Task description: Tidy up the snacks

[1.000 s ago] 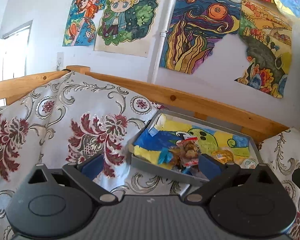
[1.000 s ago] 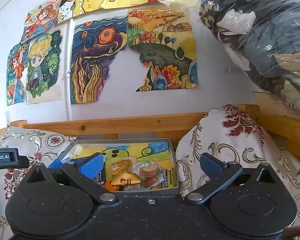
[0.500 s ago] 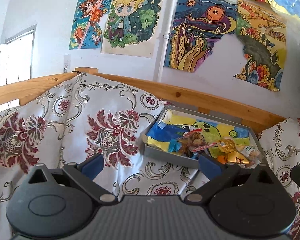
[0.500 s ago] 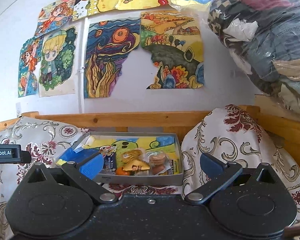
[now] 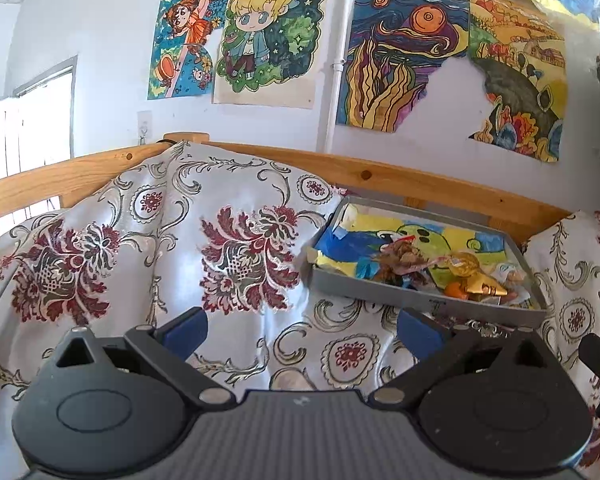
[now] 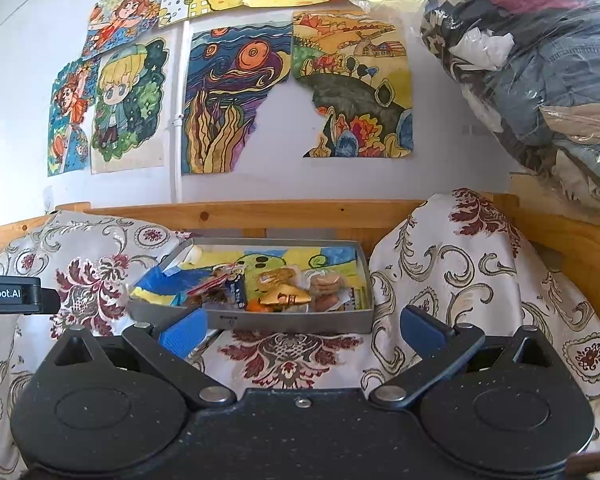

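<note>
A shallow grey tray (image 6: 260, 322) lined with a colourful drawing rests on the patterned cloth between two cushions. Several wrapped snacks lie in its front part: a gold-wrapped one (image 6: 286, 299), clear-packed biscuits (image 6: 327, 280) and an orange piece (image 6: 256, 305). The left wrist view has the same tray (image 5: 420, 300) at the right, with the gold-wrapped snack (image 5: 482, 286) near its front right corner. My right gripper (image 6: 302, 330) stands open and empty just in front of the tray. My left gripper (image 5: 302, 330) is open and empty too, to the tray's left and short of it.
A large patterned cushion (image 5: 160, 240) stands left of the tray and another cushion (image 6: 460, 260) right of it. A wooden bed rail (image 6: 300, 214) runs behind. Drawings hang on the wall (image 6: 280, 176). A plastic bag of clothes (image 6: 540, 72) bulges at upper right.
Both grippers have drawn back from the tray, which now looks smaller and farther. The left view has swung left. Nothing was taken hold of or let go.
</note>
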